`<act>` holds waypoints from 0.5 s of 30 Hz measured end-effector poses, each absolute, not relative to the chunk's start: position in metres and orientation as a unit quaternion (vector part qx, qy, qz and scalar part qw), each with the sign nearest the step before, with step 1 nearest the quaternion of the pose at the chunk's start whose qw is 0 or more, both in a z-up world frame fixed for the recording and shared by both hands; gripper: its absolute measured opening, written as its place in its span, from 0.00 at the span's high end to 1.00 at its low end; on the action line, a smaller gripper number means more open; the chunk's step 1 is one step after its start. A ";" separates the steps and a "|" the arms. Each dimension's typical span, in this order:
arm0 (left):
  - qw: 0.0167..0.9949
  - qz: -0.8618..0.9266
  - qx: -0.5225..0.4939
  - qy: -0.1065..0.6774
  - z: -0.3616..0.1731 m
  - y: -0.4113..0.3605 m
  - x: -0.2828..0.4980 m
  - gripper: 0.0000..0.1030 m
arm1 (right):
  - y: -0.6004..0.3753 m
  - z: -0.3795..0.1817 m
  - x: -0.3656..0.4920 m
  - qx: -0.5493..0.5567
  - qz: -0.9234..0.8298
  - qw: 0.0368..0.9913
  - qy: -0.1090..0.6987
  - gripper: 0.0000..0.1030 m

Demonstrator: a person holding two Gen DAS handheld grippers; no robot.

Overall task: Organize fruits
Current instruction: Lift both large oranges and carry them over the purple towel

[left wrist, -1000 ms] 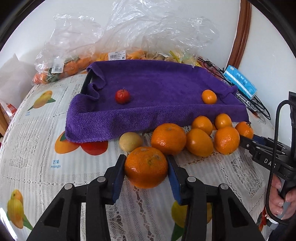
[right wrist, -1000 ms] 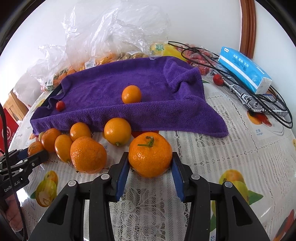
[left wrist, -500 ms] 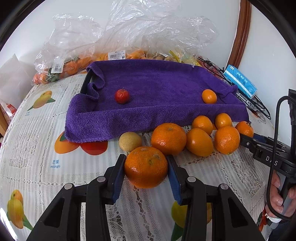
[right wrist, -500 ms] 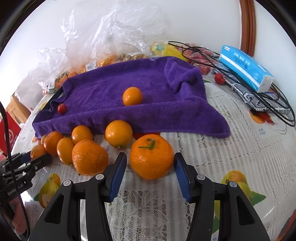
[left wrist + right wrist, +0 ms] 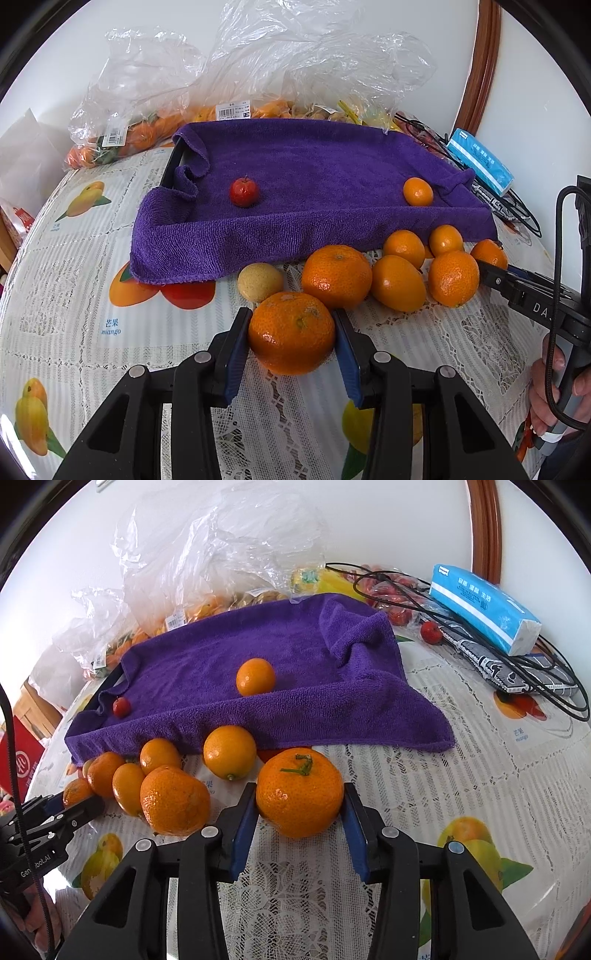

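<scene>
Your left hand-held gripper (image 5: 291, 332) is pinching a large mandarin (image 5: 291, 332), its blue pads pressed against both flanks of the fruit, which sits on the lace-covered surface (image 5: 74, 295) just in front of a small yellowish fruit (image 5: 260, 281) and another big mandarin (image 5: 337, 276). Your right hand-held gripper (image 5: 300, 797) has just been closing, and its jaws now clamp a stemmed mandarin (image 5: 300, 792), green stalk facing up, with the pads touching the peel on either side. This fruit also rests on the surface, near the front hem of the purple towel (image 5: 295, 664). Between your two tools lies a cluster of smaller oranges (image 5: 397, 282), touching one another along the towel's edge. On the towel, which drapes over a dark tray, sit one small red fruit (image 5: 243, 191) toward the left and one small orange (image 5: 417, 191) toward the right, well apart. Behind the towel are clear plastic bags (image 5: 295, 66) of more fruit, and a blue tissue pack (image 5: 484, 609) lies over tangled cables at the right.
</scene>
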State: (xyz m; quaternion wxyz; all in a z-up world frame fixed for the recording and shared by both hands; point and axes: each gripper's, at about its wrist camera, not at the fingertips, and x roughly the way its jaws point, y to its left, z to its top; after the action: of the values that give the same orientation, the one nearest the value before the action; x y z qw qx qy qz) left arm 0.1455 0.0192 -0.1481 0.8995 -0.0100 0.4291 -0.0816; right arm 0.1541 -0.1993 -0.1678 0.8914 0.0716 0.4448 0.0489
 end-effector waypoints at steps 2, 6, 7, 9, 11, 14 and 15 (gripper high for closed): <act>0.899 -0.082 -0.010 0.429 -0.148 0.019 0.146 0.60 | -0.200 -0.168 0.154 0.074 0.050 0.891 0.445 0.57; 0.899 -0.080 -0.006 0.430 -0.149 0.019 0.146 0.60 | -0.201 -0.168 0.154 0.077 0.052 0.891 0.445 0.57; 0.899 -0.081 -0.007 0.430 -0.149 0.018 0.146 0.60 | -0.201 -0.168 0.154 0.078 0.052 0.891 0.444 0.57; 0.899 -0.080 -0.006 0.430 -0.148 0.018 0.146 0.60 | -0.202 -0.168 0.154 0.080 0.053 0.891 0.444 0.57; 0.900 -0.079 -0.004 0.430 -0.148 0.018 0.146 0.60 | -0.200 -0.168 0.154 0.075 0.050 0.891 0.445 0.57; 0.900 -0.081 -0.008 0.428 -0.148 0.019 0.145 0.60 | -0.197 -0.168 0.154 0.055 0.044 0.892 0.447 0.57; 0.901 -0.085 -0.011 0.426 -0.147 0.019 0.145 0.60 | -0.196 -0.168 0.154 0.051 0.044 0.892 0.447 0.57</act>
State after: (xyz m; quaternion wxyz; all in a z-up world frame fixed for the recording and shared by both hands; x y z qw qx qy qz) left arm 0.1446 0.0194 -0.1470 0.9006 -0.0112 0.4261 -0.0846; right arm 0.1544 -0.1957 -0.1676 0.8918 0.0514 0.4474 0.0437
